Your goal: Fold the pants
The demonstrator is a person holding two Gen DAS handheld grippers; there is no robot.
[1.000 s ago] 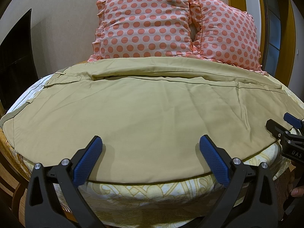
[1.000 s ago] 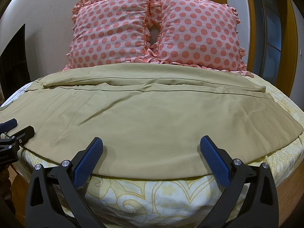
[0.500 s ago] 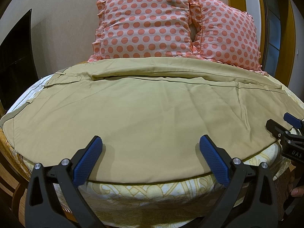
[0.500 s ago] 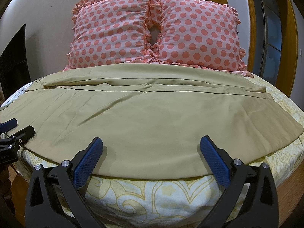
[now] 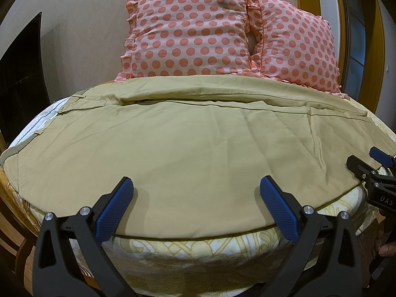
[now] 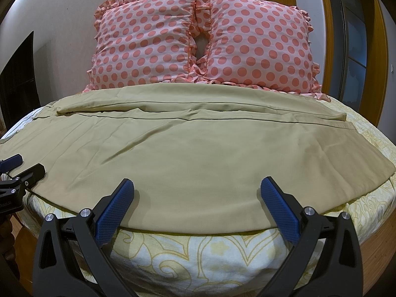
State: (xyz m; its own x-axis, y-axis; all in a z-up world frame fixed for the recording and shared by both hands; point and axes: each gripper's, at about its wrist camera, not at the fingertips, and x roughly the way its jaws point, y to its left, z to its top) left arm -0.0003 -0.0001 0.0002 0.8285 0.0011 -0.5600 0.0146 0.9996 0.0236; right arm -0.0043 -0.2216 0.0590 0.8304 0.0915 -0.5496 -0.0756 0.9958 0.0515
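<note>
**Both claws spread wide at the near hem of the pants**

Laid flat across the bed: wide khaki-tan cloth pants [image 5: 198,153], spread side to side over the cream bedsheet with yellow floral print [image 5: 188,250], near edge running right along the mattress front. Waistband end off to the left, with white lining peeking out; leg cuff off to the right. A long fold line across the far part of the fabric, a few soft creases fanning through the middle.

Left gripper with black arms and blue textured pads [image 5: 196,193] poised low at the near hem, jaws spread wide, nothing between them, pads just above or on the cloth — hard to tell which. Right gripper of the same black-and-blue build [image 6: 197,193] likewise spread wide over the near hem, nothing pinched. Each one visible at the edge of the other's view: the right at the far right margin of the left camera, the left [image 6: 17,170] at the left margin of the right camera, near the fabric's edge.

Behind the pants, two pink frilled pillows with coral polka dots [image 6: 198,42] propped upright side by side against the beige wall [image 5: 81,24].
</note>
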